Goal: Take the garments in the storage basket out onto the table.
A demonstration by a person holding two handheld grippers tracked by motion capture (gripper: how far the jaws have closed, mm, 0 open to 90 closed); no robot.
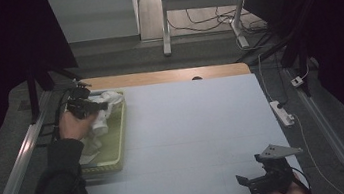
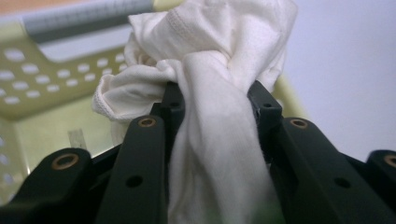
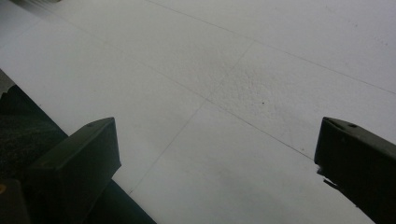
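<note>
Your left gripper point(image 1: 103, 106) is clamped on a bunch of white cloth point(image 1: 106, 110), with both black jaws pressing into the fabric from either side. In the left gripper view the cloth point(image 2: 219, 93) bulges out above the jaws in a twisted knot and hangs down between them in a thick fold. The cloth sits over the far end of a pale green perforated basket point(image 1: 116, 144) at the left edge of the table point(image 1: 194, 129), and part of it trails down into the basket toward your left hand point(image 1: 75, 124) (how much of the fabric rests on the basket floor is hard to tell). The basket wall point(image 2: 32, 79), with its rows of oval holes, shows behind the cloth in the left gripper view.

Your right gripper point(image 1: 251, 180) is at the near right corner of the table, well apart from the basket and the cloth. Its jaws stand wide apart with nothing between them; in the right gripper view the bare white table surface point(image 3: 224, 93) lies between them.
</note>
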